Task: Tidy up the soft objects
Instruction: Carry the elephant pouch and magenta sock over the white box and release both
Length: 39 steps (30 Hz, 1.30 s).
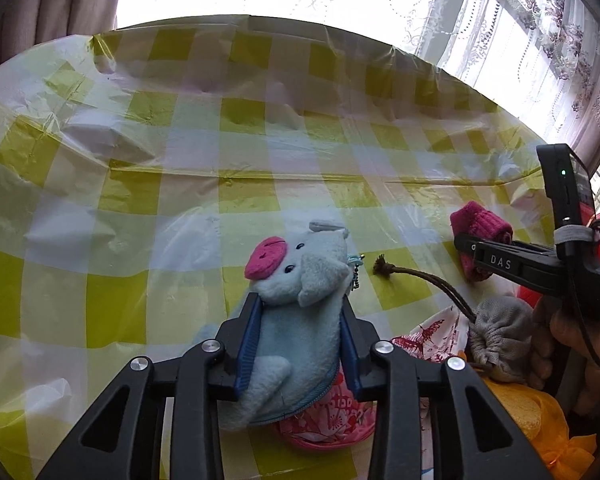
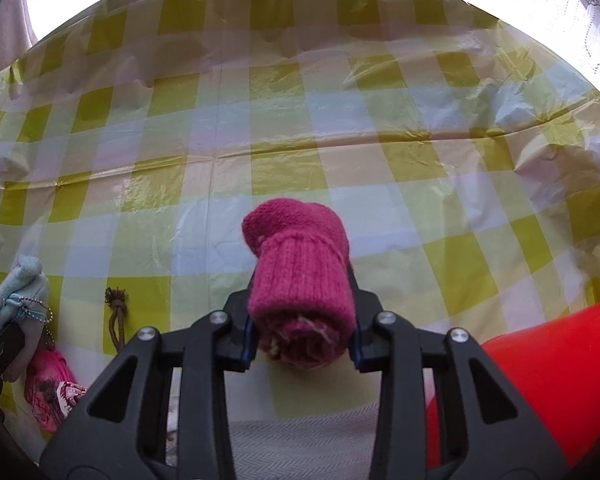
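Observation:
A light-blue plush pig point(image 1: 296, 276) with a pink snout sits between the blue pads of my left gripper point(image 1: 300, 303), which is shut on its body. The same pig point(image 2: 20, 280) shows at the left edge of the right wrist view. A rolled magenta knitted piece point(image 2: 300, 264) is clamped in my right gripper point(image 2: 302, 300), which is shut on it just above the tablecloth. In the left wrist view that gripper point(image 1: 474, 254) and the knit roll point(image 1: 480, 222) appear at the right, held by a hand point(image 1: 572, 340).
A yellow-and-white checked plastic tablecloth point(image 1: 180, 200) covers the table. A grey drawstring pouch point(image 1: 500, 332) with a brown cord point(image 1: 416, 276), a pink floral pouch point(image 1: 328, 420) and orange fabric point(image 1: 532, 412) lie near the front right. A red object point(image 2: 540, 380) and a pale herringbone cloth point(image 2: 300, 440) lie below the right gripper.

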{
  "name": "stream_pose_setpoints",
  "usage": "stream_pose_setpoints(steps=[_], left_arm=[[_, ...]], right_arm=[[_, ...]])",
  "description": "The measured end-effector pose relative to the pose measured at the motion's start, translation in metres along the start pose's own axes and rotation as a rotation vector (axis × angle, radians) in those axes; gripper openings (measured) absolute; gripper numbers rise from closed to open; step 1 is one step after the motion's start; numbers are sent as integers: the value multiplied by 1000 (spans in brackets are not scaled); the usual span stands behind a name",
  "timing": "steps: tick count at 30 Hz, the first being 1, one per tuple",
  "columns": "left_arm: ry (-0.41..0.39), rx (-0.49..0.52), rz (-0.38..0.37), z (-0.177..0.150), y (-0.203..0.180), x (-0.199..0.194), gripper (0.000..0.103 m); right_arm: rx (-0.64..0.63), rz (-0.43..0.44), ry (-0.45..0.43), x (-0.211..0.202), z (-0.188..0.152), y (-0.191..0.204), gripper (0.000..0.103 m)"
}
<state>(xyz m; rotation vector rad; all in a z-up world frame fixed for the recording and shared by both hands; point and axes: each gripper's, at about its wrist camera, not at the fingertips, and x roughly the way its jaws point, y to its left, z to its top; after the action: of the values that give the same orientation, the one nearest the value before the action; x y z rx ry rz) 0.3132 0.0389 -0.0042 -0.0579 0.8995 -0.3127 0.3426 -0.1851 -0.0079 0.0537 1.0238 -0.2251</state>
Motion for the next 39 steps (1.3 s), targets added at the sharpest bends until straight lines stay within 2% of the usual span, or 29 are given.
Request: stream_pose_setpoints(steps=[12,23,31,39], left_arm=[[-141,-84,61,-15,1,-66,37],[-191,-140,19,-60,-27,-124,37],[-167,-100,-70,-96,-81,-146,37],[-102,36,-207,-125,-167,-145,37]], right_arm=[[-123,138,-194,-89,-35,9,38],[-144,212,-195,-160,-102,-22,38],[-135,199,-161,-192,-154,-63,38],[-62,96,-134,-217,-203,-140,38]])
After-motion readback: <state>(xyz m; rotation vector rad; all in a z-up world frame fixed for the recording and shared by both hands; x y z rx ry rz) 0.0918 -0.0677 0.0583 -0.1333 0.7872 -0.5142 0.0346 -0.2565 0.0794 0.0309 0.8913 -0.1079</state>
